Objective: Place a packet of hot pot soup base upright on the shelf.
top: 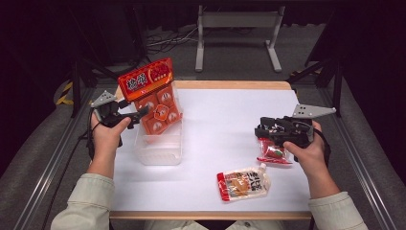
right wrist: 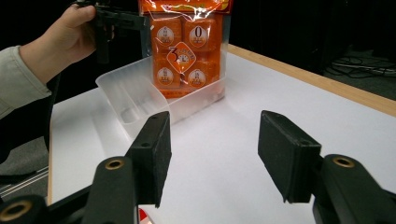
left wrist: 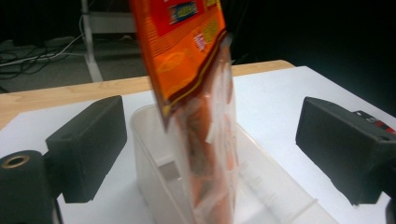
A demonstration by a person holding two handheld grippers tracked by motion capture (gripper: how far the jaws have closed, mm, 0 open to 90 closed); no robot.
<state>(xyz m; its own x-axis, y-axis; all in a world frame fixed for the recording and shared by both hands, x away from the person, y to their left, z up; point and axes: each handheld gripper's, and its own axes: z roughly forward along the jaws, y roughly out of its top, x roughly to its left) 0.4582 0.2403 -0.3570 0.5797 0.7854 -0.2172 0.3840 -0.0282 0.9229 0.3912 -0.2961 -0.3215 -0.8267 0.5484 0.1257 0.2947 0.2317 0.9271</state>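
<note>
Orange snack pack (top: 153,98) stands tilted in the clear tub (top: 160,151) at far left, between the left tongs' (top: 141,113) wide jaws, untouched; right tongs (top: 261,130) gape empty above a red packet (top: 273,152), right

An orange snack bag (top: 154,98) stands tilted in a clear plastic bin (top: 159,148) at the left of the white table (top: 225,120). The left gripper (top: 143,111) sits at the bag's left edge, jaws spread. The right gripper (top: 259,129) rests at the table's right, above a small red packet (top: 273,153). A white pouch (top: 244,184) lies near the front edge.
</note>
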